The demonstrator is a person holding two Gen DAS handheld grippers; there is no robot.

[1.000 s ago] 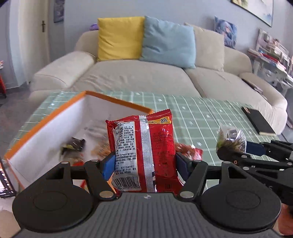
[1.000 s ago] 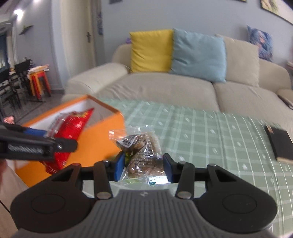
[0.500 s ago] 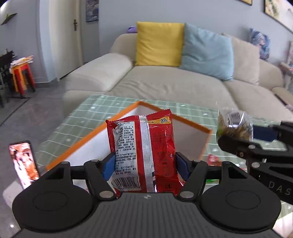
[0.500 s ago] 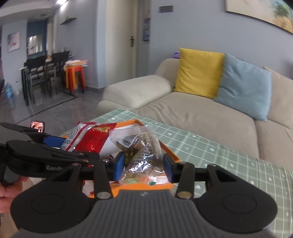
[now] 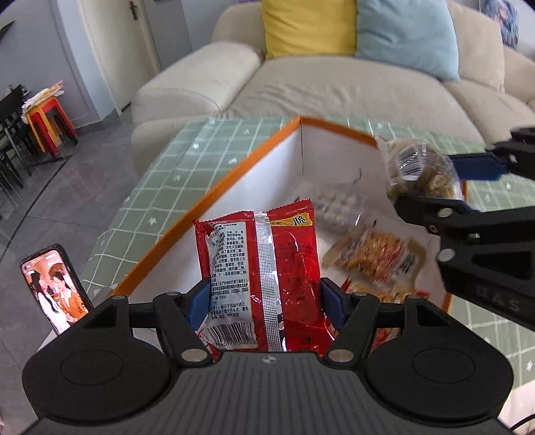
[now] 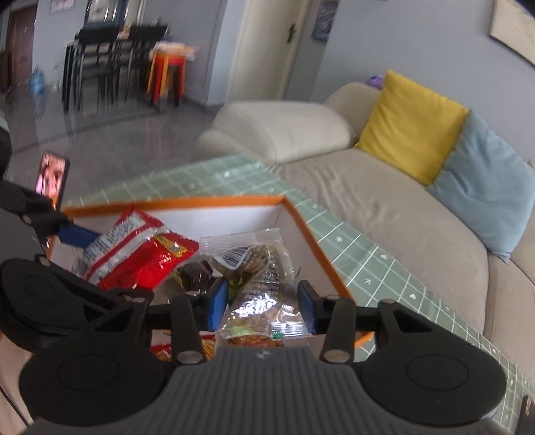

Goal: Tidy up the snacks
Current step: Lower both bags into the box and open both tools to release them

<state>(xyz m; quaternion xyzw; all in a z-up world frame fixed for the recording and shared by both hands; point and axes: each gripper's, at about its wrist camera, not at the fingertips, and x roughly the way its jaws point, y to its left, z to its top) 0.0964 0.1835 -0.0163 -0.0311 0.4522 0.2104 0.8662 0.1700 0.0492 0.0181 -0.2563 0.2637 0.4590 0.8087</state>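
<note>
Here, the scene is set out line by line.
Left gripper [image 5: 264, 301]: its jaws are spread wide and pressed on both side edges of a red snack packet [image 5: 262, 277], which is held upright with its barcode end nearest the camera.
Right gripper [image 6: 263, 302]: its jaws are partly closed and clamped on a clear snack packet [image 6: 259, 284] with brownish contents and a barcode label at its top.
Box [image 5: 240, 182]: an orange-rimmed, white-walled box is seen on the counter [image 5: 160, 187], which is covered in a green checked cloth; both held packets are over its open top.
Red snack packet, place: at 9 o'clock of the clear packet in the right wrist view, apart from it.
Box contents: several loose wrapped snacks [image 5: 374, 256] are lying on the bottom, at 2 o'clock of the red packet in the left wrist view.
Phone [image 5: 55, 287]: stood upright with a lit screen, at 9 o'clock of the left gripper.
Sofa [image 5: 334, 90]: seen beyond the counter at 12 o'clock, with a yellow cushion [image 5: 309, 26] and a blue cushion [image 5: 406, 35].
</note>
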